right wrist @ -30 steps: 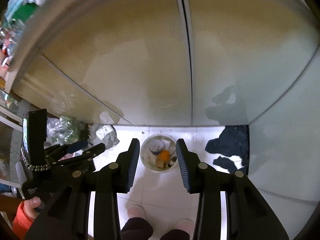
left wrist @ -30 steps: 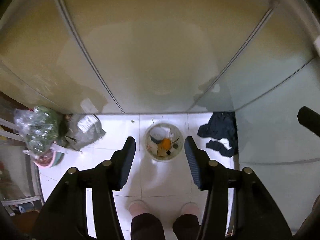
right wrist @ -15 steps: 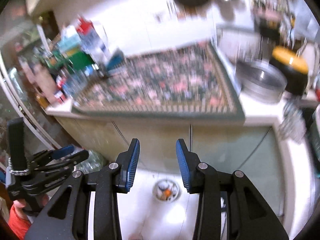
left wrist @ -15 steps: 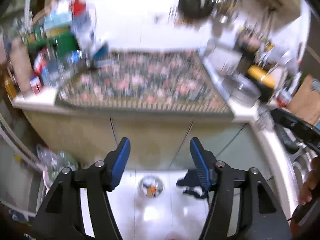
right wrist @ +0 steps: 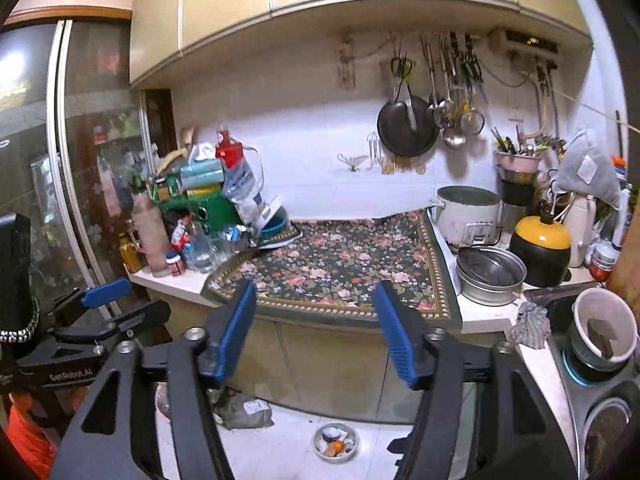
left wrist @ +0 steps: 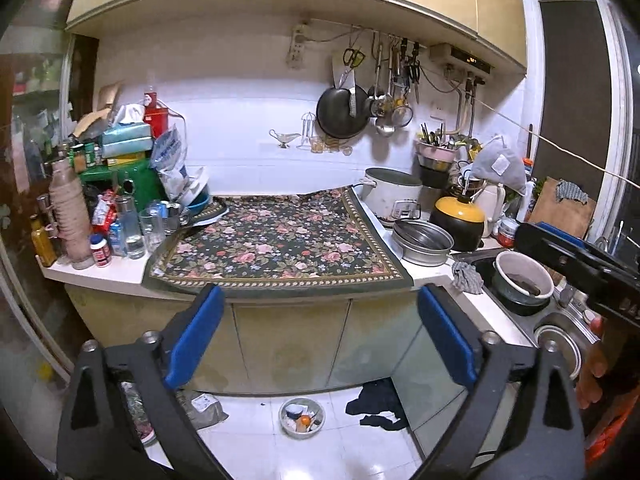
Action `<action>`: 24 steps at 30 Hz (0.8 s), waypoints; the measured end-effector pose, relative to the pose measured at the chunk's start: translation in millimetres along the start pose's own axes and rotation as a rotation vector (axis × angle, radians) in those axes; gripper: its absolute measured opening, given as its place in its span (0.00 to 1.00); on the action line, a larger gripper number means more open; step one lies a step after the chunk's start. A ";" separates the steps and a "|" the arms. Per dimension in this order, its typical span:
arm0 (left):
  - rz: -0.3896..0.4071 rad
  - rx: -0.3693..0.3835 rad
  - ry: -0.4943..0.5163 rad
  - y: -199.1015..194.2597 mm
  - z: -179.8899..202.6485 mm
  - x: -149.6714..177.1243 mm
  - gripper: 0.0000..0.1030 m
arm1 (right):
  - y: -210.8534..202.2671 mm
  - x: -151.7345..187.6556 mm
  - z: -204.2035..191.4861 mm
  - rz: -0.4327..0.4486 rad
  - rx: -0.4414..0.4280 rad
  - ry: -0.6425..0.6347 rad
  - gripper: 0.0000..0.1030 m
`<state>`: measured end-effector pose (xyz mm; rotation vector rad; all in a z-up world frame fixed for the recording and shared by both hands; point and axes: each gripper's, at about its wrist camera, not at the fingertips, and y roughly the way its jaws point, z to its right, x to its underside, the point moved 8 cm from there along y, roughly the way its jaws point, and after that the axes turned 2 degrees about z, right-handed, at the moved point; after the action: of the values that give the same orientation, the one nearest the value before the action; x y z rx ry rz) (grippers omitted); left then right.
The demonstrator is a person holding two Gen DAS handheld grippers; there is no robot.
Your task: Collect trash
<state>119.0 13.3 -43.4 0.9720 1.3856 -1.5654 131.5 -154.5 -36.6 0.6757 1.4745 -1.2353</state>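
Left tool (left wrist: 318, 334) and right tool (right wrist: 316, 334) raised toward counter (left wrist: 120, 272), tilted slightly down, jaws just spread, empty

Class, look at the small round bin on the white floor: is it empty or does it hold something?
It holds something: the small round bin shows an orange piece and other scraps inside.

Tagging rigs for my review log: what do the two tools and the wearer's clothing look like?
Both tools, left and right, have black angular frames, silver pivot bolts and ribbed blue pads. The left tool's body bears white "GenRobot.AI" lettering. An orange sleeve shows beneath it.
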 end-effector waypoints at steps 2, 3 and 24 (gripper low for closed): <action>0.000 0.000 -0.005 -13.8 -6.8 3.3 0.99 | -9.3 1.0 -4.7 0.009 -0.002 0.012 0.83; -0.006 0.002 -0.008 -20.1 -8.7 5.8 0.99 | -14.8 2.1 -8.0 0.011 -0.001 0.018 0.87; 0.022 0.010 -0.010 -64.7 -15.3 12.7 0.99 | -55.2 15.1 -36.3 0.002 0.060 -0.028 0.98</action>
<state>54.7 31.8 -32.8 0.9813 1.3575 -1.5597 65.2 -140.6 -35.0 0.6976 1.4183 -1.2870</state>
